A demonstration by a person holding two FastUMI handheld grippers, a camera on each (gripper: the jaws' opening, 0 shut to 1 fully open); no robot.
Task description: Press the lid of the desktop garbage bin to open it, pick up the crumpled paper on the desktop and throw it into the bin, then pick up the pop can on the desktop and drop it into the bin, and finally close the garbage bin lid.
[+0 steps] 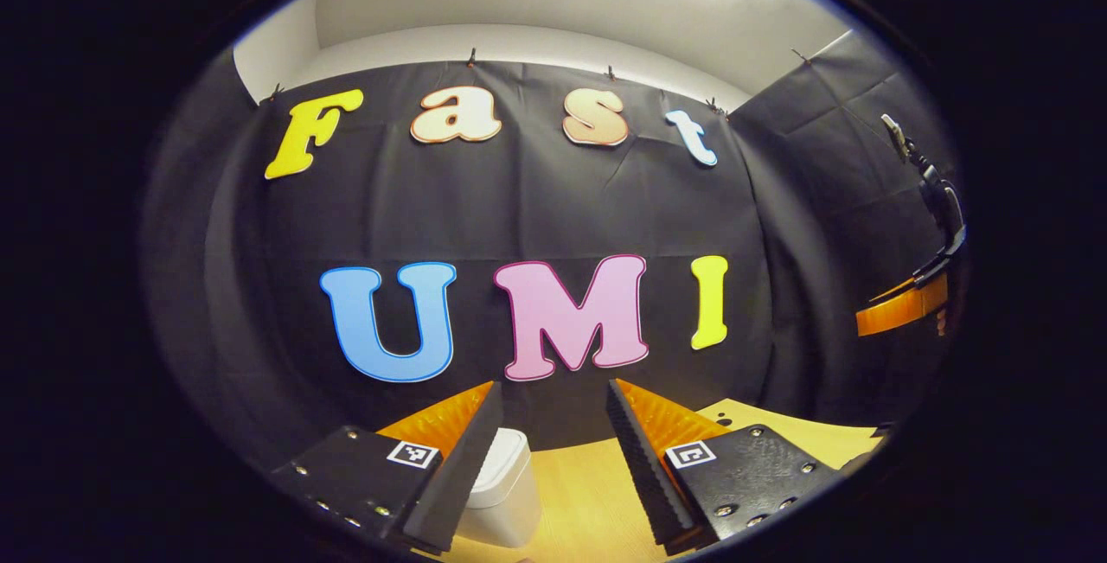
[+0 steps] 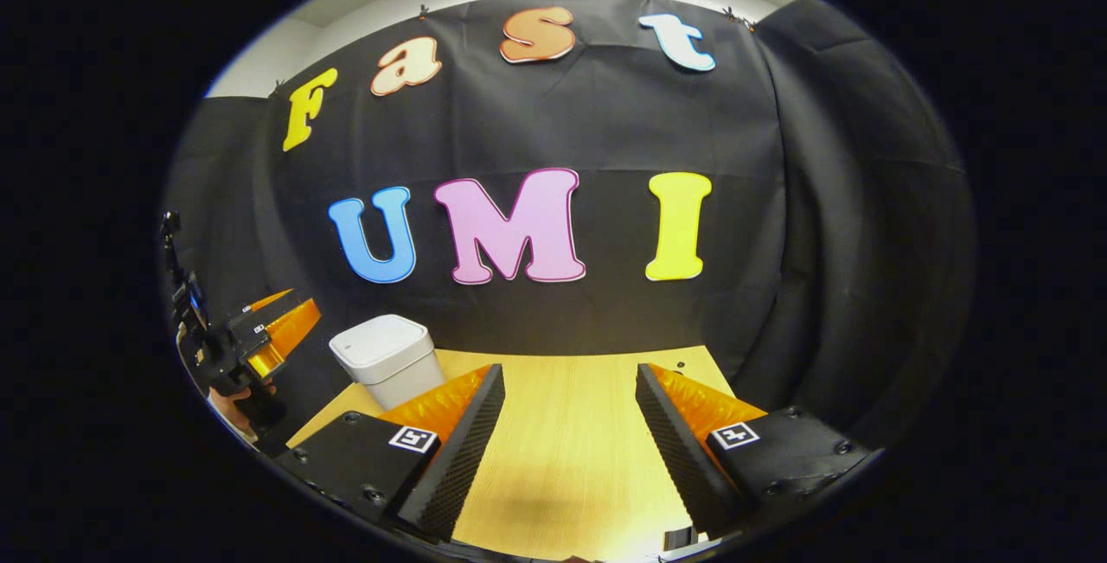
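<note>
White bin (image 2: 387, 357) sits lid-closed on the wooden table (image 2: 571, 425); left tongs (image 1: 549, 451) and right tongs (image 2: 566, 438) gape empty.

The pale wooden desk (image 2: 571, 425) lies bare ahead of the right tongs (image 2: 566, 425) up to its far edge. A white plastic lidded bin (image 2: 387, 355) stands near the far left corner, lid shut, the one obstacle there.

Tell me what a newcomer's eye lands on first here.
The white garbage bin, lid shut, stands at the far left of the wooden desktop against the black cloth wall. The right gripper hangs open above bare wood, and the left gripper gapes beside the bin.
</note>
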